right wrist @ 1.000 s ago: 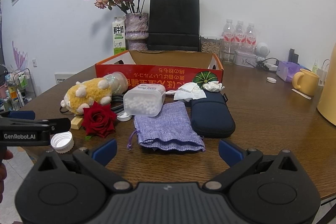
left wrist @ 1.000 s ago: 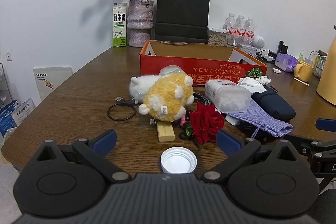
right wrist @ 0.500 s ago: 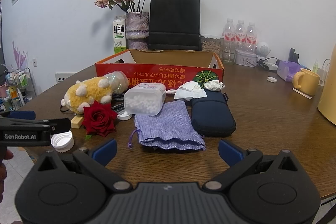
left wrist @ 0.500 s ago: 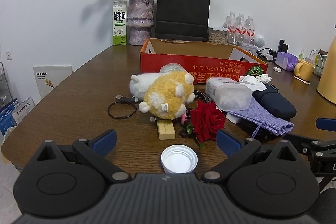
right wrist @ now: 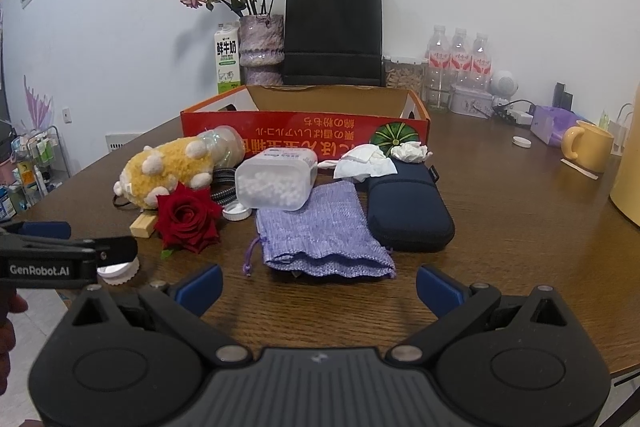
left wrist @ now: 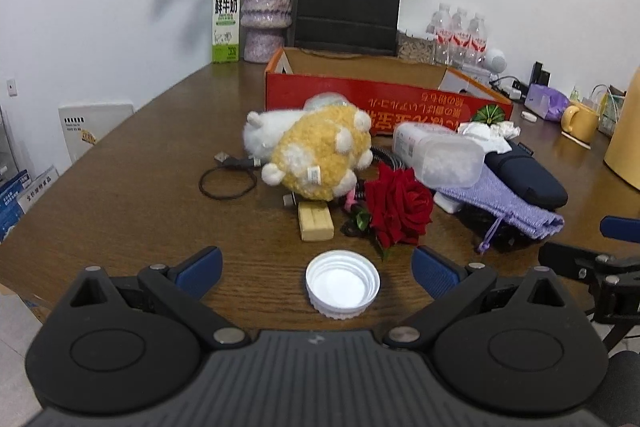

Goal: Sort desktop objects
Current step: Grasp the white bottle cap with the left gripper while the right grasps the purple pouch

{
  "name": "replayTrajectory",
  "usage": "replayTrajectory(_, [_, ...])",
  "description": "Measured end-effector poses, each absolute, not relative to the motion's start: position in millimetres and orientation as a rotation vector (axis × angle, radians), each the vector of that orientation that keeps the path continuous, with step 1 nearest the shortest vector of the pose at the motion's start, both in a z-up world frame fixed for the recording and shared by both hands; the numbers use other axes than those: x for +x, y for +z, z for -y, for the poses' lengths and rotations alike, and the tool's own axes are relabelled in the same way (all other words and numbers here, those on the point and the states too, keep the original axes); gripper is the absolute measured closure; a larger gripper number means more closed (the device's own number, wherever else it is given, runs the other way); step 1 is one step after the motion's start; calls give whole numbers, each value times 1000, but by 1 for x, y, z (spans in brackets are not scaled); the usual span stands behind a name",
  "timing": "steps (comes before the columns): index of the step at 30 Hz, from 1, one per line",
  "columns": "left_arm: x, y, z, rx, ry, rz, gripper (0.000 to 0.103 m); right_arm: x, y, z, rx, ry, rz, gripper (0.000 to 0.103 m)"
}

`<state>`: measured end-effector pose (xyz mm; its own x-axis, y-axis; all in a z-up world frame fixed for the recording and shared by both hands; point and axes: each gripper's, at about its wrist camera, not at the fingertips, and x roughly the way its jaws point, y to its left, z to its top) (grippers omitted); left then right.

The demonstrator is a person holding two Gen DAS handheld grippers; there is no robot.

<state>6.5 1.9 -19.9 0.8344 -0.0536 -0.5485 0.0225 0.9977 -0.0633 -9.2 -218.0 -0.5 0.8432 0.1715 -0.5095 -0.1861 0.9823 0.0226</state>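
Left claw (left wrist: 316, 267) nearer white cap (left wrist: 343, 283), half-hidden rightward (right wrist: 118, 271)

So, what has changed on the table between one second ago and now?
The left gripper has eased a little forward toward the white cap, which now sits between its open fingers and larger in view. The right gripper has crept slightly closer to the purple pouch. Nothing was gripped or released; the plush toy, red rose and red box lie as before.
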Motion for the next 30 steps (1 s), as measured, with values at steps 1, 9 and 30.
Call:
replayTrajectory(1, [7,-21,-1,-56,-46,-587,1,-8,-1,219,-27,189,-536,0])
replayTrajectory(9, [12,-29,5,-27,-59,-614,29,3,-6,220,-21,191,-560,0])
replayTrajectory(30, [15,-28,6,-10,-77,-606,62,38,-16,213,-128,284,-545,43])
